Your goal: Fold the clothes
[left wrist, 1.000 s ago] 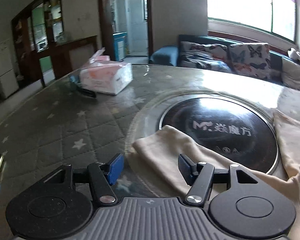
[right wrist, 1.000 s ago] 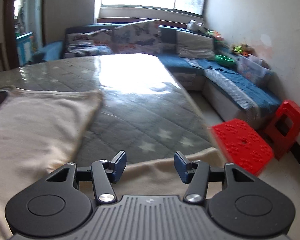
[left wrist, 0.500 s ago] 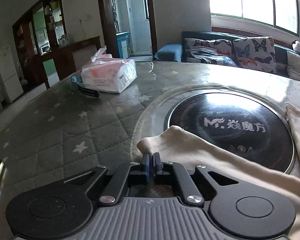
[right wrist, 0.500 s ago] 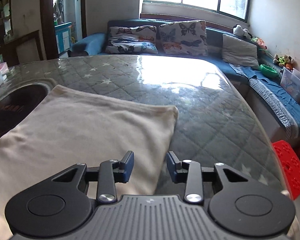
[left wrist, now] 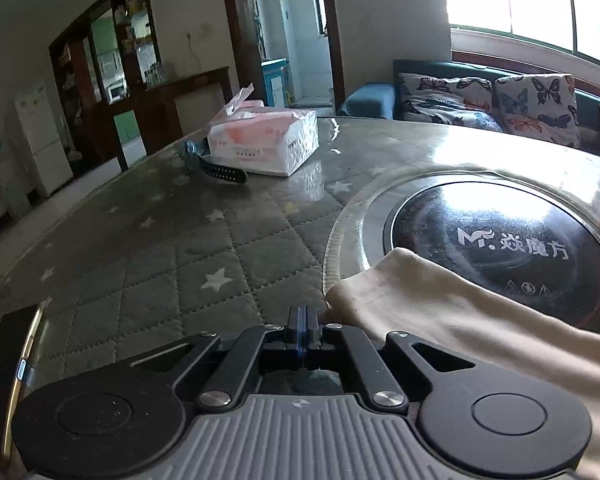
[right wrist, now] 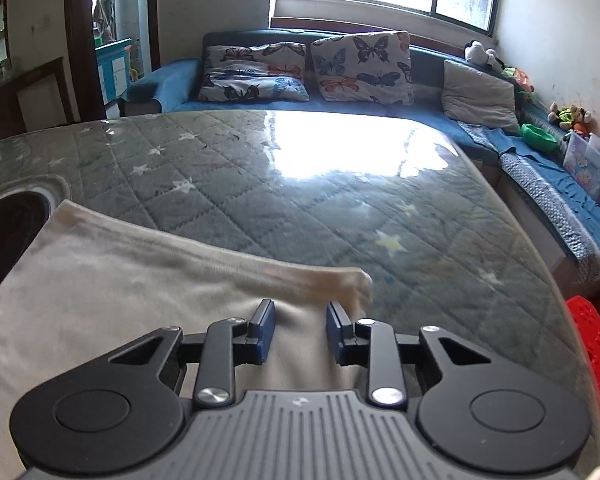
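Observation:
A beige garment (left wrist: 440,312) lies across the quilted, glass-topped table (left wrist: 160,240), partly over a round black hotplate (left wrist: 500,240). My left gripper (left wrist: 302,314) is shut at the garment's left corner, and the cloth edge meets its fingertips. In the right wrist view the same garment (right wrist: 120,280) spreads to the left, its far right corner slightly rumpled. My right gripper (right wrist: 300,320) hovers low over that corner. Its jaws are closing with cloth between the blue pads (right wrist: 265,320), which stand apart from it.
A pack of tissues (left wrist: 264,144) and a black strap (left wrist: 220,172) sit at the far left of the table. A phone (left wrist: 16,352) lies at the near left edge. A sofa with butterfly cushions (right wrist: 360,68) stands behind, and a red stool (right wrist: 596,344) stands right of the table.
The left jaws closed from wide open at the garment's corner. The right gripper swung left from the table's right edge to the garment's right corner, and its jaws narrowed.

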Motion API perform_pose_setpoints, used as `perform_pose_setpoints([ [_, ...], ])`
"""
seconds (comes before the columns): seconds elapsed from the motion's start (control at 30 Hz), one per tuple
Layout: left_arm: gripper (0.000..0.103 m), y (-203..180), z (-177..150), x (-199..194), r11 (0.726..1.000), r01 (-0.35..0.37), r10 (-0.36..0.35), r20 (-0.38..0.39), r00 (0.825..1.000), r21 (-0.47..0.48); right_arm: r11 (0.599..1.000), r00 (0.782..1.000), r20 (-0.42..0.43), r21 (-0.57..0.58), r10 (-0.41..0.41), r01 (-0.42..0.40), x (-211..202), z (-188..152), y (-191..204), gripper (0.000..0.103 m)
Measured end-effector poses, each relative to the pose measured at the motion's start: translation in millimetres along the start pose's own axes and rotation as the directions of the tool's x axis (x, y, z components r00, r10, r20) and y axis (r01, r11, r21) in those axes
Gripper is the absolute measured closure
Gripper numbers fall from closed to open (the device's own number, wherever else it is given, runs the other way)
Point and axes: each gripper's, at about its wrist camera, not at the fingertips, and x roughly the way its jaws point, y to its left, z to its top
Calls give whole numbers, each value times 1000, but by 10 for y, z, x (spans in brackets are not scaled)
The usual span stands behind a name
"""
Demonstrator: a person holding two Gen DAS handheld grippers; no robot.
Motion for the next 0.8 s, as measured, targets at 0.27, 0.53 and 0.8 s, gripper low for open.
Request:
perform_pose_setpoints([
  [0.27, 88, -255, 87, -30, 993, 103, -104, 11, 995, 61, 1000, 1000, -3, -19, 11, -11, 229, 215, 74, 75],
  [0.53, 58, -247, 90, 107, 997, 31, -32, 7, 999, 74, 998, 1000, -7, -61, 9, -9, 360, 338, 177, 75],
  [0.8, 90, -258, 57, 101, 993, 30, -33, 32, 999, 111, 988, 998, -17, -144, 54, -55, 69, 220, 336, 74],
])
